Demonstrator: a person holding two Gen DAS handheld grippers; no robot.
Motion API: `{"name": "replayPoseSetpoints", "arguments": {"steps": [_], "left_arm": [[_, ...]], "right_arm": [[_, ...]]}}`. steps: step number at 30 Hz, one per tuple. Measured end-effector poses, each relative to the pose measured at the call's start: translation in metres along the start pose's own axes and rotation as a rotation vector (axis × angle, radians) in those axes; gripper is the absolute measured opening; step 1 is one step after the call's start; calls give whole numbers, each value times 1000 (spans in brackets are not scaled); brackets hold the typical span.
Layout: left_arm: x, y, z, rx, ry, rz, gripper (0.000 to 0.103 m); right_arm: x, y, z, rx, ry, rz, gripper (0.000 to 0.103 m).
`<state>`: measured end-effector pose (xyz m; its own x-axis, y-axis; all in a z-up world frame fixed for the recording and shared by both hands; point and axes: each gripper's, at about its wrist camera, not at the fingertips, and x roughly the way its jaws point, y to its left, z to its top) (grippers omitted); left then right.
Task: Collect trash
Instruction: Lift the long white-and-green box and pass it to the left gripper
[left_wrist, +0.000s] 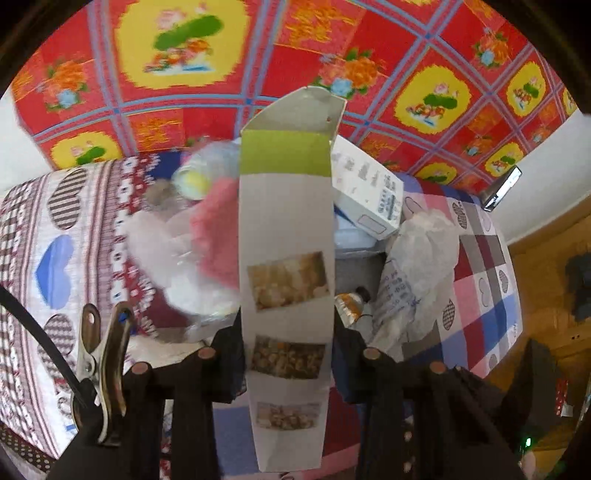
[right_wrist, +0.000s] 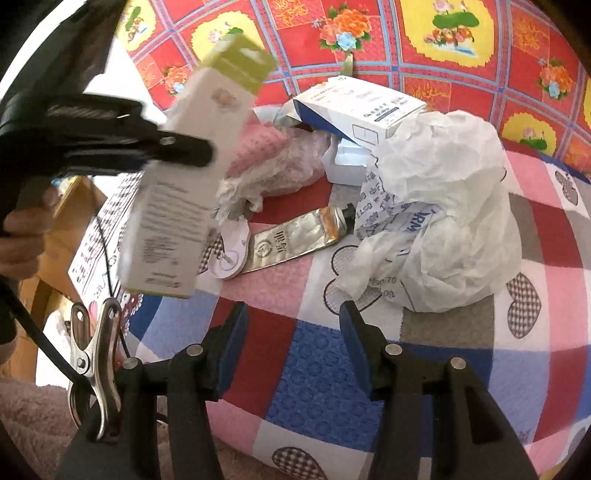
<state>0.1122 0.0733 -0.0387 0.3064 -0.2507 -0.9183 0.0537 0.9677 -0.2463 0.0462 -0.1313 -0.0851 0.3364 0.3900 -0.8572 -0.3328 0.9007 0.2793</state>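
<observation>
Right wrist view: left gripper (right_wrist: 192, 153) jaws clamped across a lifted carton (right_wrist: 184, 184), long axis tilted upright; right gripper (right_wrist: 291, 332) jaws half-spread, empty, nearer the crumpled white bag (right_wrist: 443, 206) and foil tube (right_wrist: 295, 240) lying ahead on the bed (right_wrist: 546, 229).

Bare quilt (right_wrist: 314, 369) lies open near; far, crumpled white bag (right_wrist: 443, 206), tube (right_wrist: 295, 240) and blue-white box (right_wrist: 362, 107) crowd the way.

A patchwork heart-print quilt (right_wrist: 295, 354) lies before a red floral cloth (right_wrist: 369, 22), beside a wooden floor (left_wrist: 546, 288).
</observation>
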Motion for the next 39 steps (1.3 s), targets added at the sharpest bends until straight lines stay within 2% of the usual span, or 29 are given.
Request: {"name": "replayPoseSetpoints", "arguments": {"steps": [8, 14, 19, 25, 34, 35, 37, 39], "left_arm": [[-37, 42, -19, -44, -51, 12, 39], [-59, 77, -31, -98, -86, 16, 39], [-69, 97, -38, -130, -105, 13, 39], [-77, 121, -48, -171, -117, 15, 39], [-82, 153, -59, -213, -122, 22, 39], [-82, 156, -61, -215, -124, 23, 39], [-83, 161, -62, -220, -126, 23, 39], [-83, 165, -63, -225, -126, 19, 39]], "right_arm": [[27, 10, 15, 55, 64, 21, 52], [43, 39, 27, -3, 74, 27, 52], [59, 64, 32, -82, 84, -16, 52], [76, 73, 35, -109, 95, -75, 52], [95, 92, 39, -169, 60, -160, 52], [95, 94, 39, -169, 58, -167, 51], [95, 95, 39, -164, 53, -180, 42], [93, 93, 37, -146, 53, -176, 42]]}}
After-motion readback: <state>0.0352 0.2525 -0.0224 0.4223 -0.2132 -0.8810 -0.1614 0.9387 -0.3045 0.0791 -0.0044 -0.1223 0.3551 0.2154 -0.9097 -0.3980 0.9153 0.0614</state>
